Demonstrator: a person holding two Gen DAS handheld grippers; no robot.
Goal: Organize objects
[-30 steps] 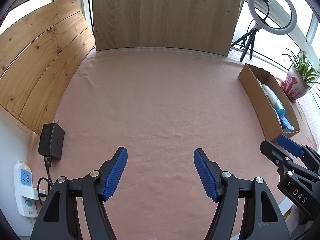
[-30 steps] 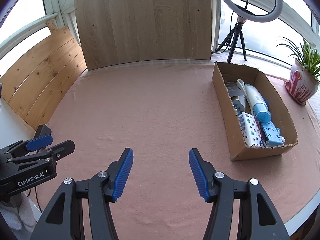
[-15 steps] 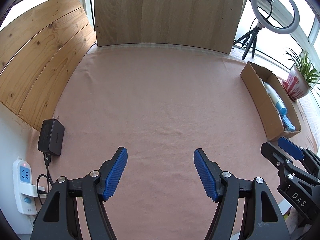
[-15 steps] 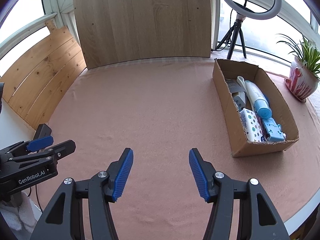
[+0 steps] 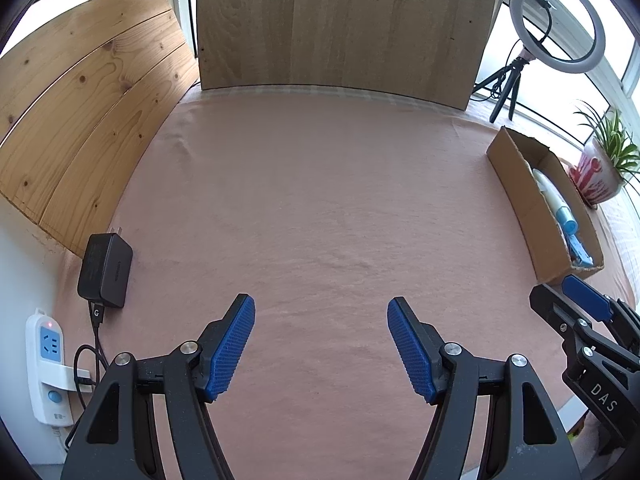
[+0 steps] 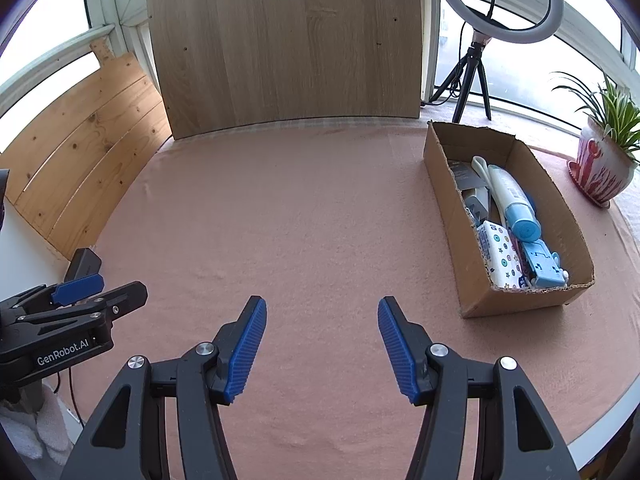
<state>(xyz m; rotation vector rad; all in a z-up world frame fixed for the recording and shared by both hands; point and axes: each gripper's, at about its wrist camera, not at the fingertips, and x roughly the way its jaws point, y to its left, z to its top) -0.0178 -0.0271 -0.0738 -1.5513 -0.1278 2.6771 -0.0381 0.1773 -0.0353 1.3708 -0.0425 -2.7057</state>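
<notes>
Since the earlier frames, both cameras have tilted slightly, so the cardboard box (image 6: 520,300) sits a little lower and farther right in each view; nothing on the desk (image 5: 320,208) has shifted. Left gripper (image 5: 321,344): jaws spread wide, nothing between them, held above the bare pink cloth. Right gripper (image 6: 322,346): likewise spread and empty. Each gripper appears at the edge of the other's view. One cardboard box stands at the right side of the desk, open-topped, holding the task's things: one white tube with a blue cap (image 6: 516,200), one patterned tissue pack (image 6: 498,254), one light-blue plastic item (image 6: 542,264), and further grey pieces too crowded to count. Beyond the box: one ring light (image 6: 500,0) on a tripod and one potted plant (image 6: 604,160). At the left edge: one black power adapter (image 5: 105,270) on the cloth, and one white power strip (image 5: 48,364) beside it. Two wooden panels stand behind the desk.
</notes>
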